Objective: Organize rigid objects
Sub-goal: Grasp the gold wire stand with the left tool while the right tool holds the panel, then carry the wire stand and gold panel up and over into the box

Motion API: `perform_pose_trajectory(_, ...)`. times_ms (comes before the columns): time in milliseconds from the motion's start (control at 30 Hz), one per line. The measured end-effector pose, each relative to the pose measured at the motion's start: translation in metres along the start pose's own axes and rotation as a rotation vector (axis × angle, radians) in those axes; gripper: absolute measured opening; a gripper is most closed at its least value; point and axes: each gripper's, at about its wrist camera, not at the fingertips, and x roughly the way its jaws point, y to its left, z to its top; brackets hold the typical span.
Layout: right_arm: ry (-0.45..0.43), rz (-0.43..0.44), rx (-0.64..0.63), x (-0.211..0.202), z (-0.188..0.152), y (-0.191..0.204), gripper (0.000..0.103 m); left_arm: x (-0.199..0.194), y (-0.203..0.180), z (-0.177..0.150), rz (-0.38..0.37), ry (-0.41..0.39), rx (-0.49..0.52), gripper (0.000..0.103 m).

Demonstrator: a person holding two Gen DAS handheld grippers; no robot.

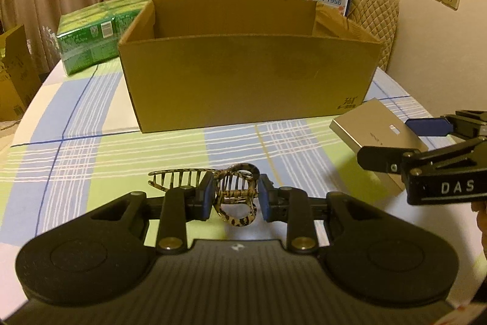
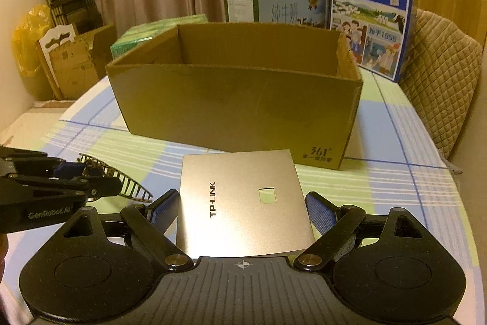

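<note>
My left gripper (image 1: pixel 233 197) is shut on a leopard-print hair claw clip (image 1: pixel 236 197), just above the checked tablecloth (image 1: pixel 91 160); the clip also shows in the right wrist view (image 2: pixel 121 181). My right gripper (image 2: pixel 240 212) is open, its blue pads on either side of a flat gold TP-LINK box (image 2: pixel 243 203) that lies on the table; I cannot tell whether the pads touch it. That box also shows in the left wrist view (image 1: pixel 374 127) with the right gripper (image 1: pixel 404 142) over it. An open brown cardboard box (image 1: pixel 243 75) stands behind both, and in the right wrist view (image 2: pixel 237 105).
Behind the cardboard box stand a blue milk carton (image 2: pixel 371 17) and a green-white carton (image 2: pixel 274 3). A green wrapped pack (image 1: pixel 94 35) lies at the back left. A quilted chair (image 2: pixel 441 81) is at the right. More cardboard (image 2: pixel 73 66) sits beyond the table's left edge.
</note>
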Motion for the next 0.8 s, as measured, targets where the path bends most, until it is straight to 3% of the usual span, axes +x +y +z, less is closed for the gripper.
perform_pose_trajectory(800,-0.074,-0.006,0.059,-0.075,0.002,0.004,0.086,-0.076,-0.03,0.009,-0.008,-0.038,0.01,0.025)
